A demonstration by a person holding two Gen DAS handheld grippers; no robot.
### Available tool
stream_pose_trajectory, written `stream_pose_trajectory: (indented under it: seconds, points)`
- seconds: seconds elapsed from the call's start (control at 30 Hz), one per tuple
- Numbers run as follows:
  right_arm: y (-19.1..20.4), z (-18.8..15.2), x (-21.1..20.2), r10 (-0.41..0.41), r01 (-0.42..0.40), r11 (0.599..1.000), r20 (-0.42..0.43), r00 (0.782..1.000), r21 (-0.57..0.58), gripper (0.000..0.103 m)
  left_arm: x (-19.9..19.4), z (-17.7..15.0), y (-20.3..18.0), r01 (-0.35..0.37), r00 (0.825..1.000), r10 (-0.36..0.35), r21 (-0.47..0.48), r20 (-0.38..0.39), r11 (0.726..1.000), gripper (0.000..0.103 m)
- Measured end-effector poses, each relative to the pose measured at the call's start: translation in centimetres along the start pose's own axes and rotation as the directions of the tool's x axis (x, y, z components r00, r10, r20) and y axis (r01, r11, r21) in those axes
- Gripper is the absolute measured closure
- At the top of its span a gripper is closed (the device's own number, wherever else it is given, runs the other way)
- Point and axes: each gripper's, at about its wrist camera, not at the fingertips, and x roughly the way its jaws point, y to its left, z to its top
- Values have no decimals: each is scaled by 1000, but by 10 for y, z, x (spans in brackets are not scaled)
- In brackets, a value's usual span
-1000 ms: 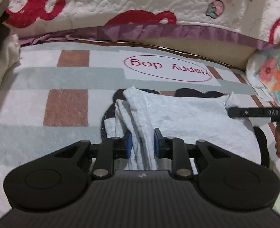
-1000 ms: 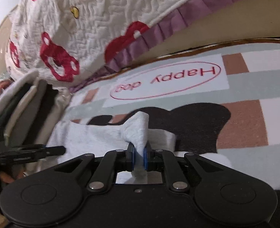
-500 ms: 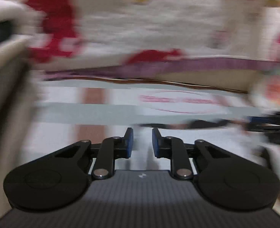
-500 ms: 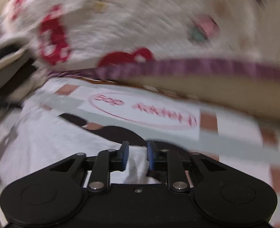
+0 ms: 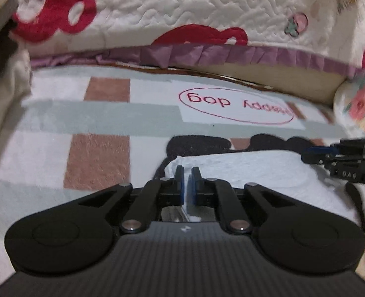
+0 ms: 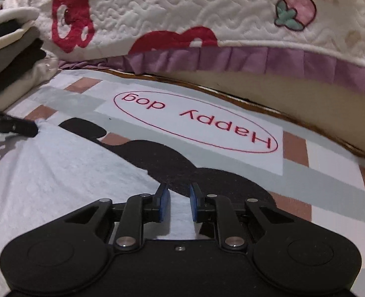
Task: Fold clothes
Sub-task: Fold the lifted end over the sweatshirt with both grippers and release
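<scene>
**Garment edge spans from one gripper to the other**

Mat (image 6: pixel 318 198), checked in brown, grey and white with a "Happy dog" oval, fills the ground in both views. A quilt (image 6: pixel 182 12) with a purple frill hangs at its far side. A stack of folded clothes (image 6: pixel 9 37) sits off to the left.

The pale grey garment (image 6: pixel 58 173) lies flat on the mat on the person's side of the oval, partly covering a black dog shape printed on the mat. Its long axis runs crosswise from one hand to the other, and each gripper sits at one end of its far edge.

The left gripper (image 5: pixel 187 183) is at the left far corner. Its jaws have just been closing and now stand almost together, with a strip of cloth between the pads. From the right wrist view, creases fan out from its tip, so it appears to be pinching that corner, though the view is soft with motion.

The right gripper (image 6: pixel 178 205) is at the right far corner. Its jaws have just been closing a little but stand visibly apart. The cloth edge lies between the blue pads (image 6: pixel 164 205) without being pressed, so that corner is released.

The next fold likely needs both corners held. The right gripper is right at its corner and probably only has to clench before the edge is brought back toward the person.
</scene>
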Motion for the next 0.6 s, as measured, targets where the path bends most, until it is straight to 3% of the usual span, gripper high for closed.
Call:
stream_pose_trajectory:
  seconds: [0.03,0.1,0.2,0.27,0.37,0.43,0.5,0.6]
  points:
    - [4,3,-5,-7,7,1000,9,1000,3,84,0,0,3,12,1000,-12,-22,-3,1000,95]
    - [17,9,-21,-3,2,1000,58,998,9,73,0,2,8,34,999,-34,-61,-7,998,95]
    - [50,18,-41,139,-137,990,104,985,-30,72,1,1,13,49,999,-50,-104,-10,993,95]
    - [85,20,-45,228,-217,968,89,970,-124,69,-1,2,15,54,998,-55,-121,-5,991,95]
    - [133,16,-39,316,-305,925,14,949,-229,56,-4,3,19,62,998,-62,-147,4,987,95]
    - [158,6,-23,311,-315,898,-65,948,-307,54,-6,3,21,68,998,-68,-150,10,986,95]
    - [166,-5,-23,287,-274,902,-11,958,-333,50,-6,2,20,63,998,-63,-143,5,988,95]
    - [163,-12,-28,326,-315,911,-1,945,-266,49,-5,3,17,49,999,-50,-120,-6,992,95]
